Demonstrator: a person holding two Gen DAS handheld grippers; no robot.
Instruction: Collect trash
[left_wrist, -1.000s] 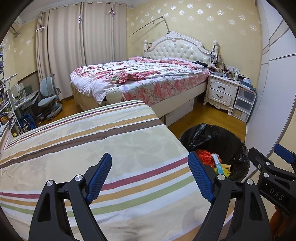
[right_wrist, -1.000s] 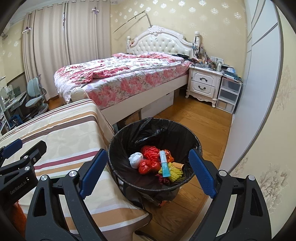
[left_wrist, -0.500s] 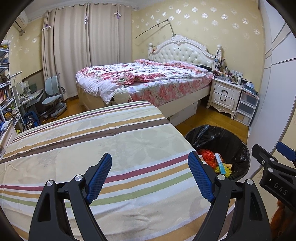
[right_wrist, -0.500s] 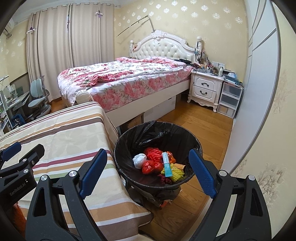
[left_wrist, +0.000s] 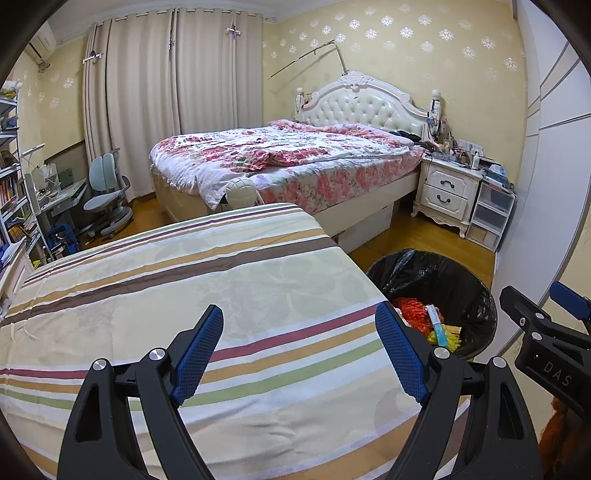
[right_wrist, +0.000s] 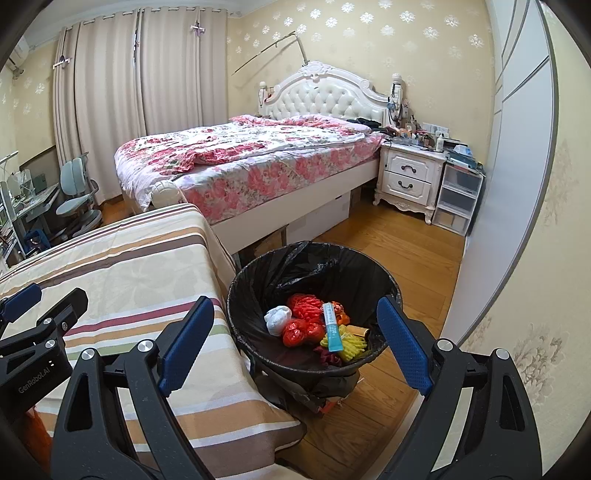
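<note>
Trash, red, yellow and white scraps (right_wrist: 314, 326), already down inside round black-lined bin (right_wrist: 384, 273), just beside striped cloth-covered table (left_wrist: 207, 295). Left gripper (left_wrist: 299, 350) and right gripper (right_wrist: 295, 341) both spread wide, gripping nothing. Probably finished; best to scan table for leftovers.
</note>
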